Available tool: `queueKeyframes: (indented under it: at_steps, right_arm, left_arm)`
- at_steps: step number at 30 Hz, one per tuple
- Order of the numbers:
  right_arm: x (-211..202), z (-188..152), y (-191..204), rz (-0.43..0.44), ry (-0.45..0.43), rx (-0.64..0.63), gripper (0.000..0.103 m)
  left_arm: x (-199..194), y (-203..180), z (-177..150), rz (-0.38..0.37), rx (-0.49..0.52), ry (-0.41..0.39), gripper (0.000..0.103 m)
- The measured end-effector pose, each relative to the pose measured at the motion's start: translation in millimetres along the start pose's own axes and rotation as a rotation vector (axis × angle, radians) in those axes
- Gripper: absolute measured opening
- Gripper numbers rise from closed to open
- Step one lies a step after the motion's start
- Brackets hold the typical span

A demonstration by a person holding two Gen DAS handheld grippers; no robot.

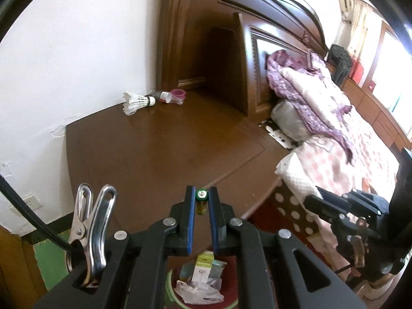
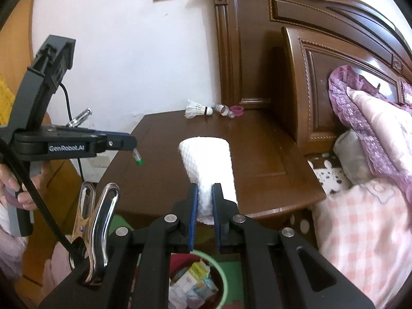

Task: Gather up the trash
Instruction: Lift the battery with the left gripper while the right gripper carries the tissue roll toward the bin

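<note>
My left gripper (image 1: 201,193) is shut on a small battery (image 1: 201,200) with a green end and yellow body, which stands upright between the blue pads. The right wrist view shows that gripper (image 2: 130,141) from the side, with the battery (image 2: 137,157) hanging below its tips. My right gripper (image 2: 205,189) is shut on a white, dimpled paper towel wad (image 2: 206,159) that sticks out forward. Below both grippers stands a green-rimmed trash bin (image 1: 168,280) (image 2: 222,275) holding wrappers and small cartons. Both grippers hang over the front edge of the brown nightstand (image 1: 154,149).
A shuttlecock (image 2: 197,108), a small tipped bottle (image 2: 224,109) and a pink ring (image 2: 237,108) lie at the nightstand's back by the white wall. The carved headboard (image 2: 322,77) and a bed with pink bedding (image 2: 360,206) fill the right. A hand (image 2: 15,188) grips the left tool.
</note>
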State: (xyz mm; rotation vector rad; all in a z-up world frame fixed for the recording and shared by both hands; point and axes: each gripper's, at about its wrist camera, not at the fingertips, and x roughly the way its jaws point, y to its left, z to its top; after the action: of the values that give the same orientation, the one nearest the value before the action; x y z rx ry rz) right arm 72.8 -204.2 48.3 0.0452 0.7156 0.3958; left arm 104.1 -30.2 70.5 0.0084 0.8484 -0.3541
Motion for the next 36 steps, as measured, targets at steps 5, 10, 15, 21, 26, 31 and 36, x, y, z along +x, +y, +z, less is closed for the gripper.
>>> queueKeyframes:
  at_steps: [5, 10, 15, 21, 26, 31, 36]
  right_arm:
    - [-21.3, -18.9, 2.8, -0.009, -0.003, 0.022, 0.012]
    - [-34.5, -41.6, 5.5, -0.007, -0.002, 0.049, 0.012]
    - [-40.7, -64.6, 7.9, 0.01, 0.0, 0.091, 0.012]
    - [-39.7, -93.4, 7.7, 0.044, 0.02, 0.147, 0.012]
    - [-39.8, -109.5, 7.3, 0.065, 0.024, 0.183, 0.012]
    - [-36.3, -125.4, 10.4, 0.073, 0.038, 0.197, 0.012]
    - [-27.5, -140.8, 13.5, 0.081, 0.056, 0.216, 0.012]
  left_arm:
    - [-18.3, -17.7, -22.9, -0.018, 0.024, 0.002, 0.01]
    - [-30.4, -34.6, -47.9, -0.03, 0.047, 0.005, 0.01]
    - [-35.0, -48.1, -72.0, -0.037, 0.069, 0.011, 0.01]
    - [-28.1, -56.6, -99.1, -0.075, 0.042, 0.057, 0.01]
    - [-19.7, -60.3, -120.3, -0.08, 0.029, 0.081, 0.01]
    - [-8.0, -60.6, -141.0, -0.077, 0.013, 0.108, 0.01]
    - [5.5, -56.4, -158.6, -0.063, -0.002, 0.134, 0.01]
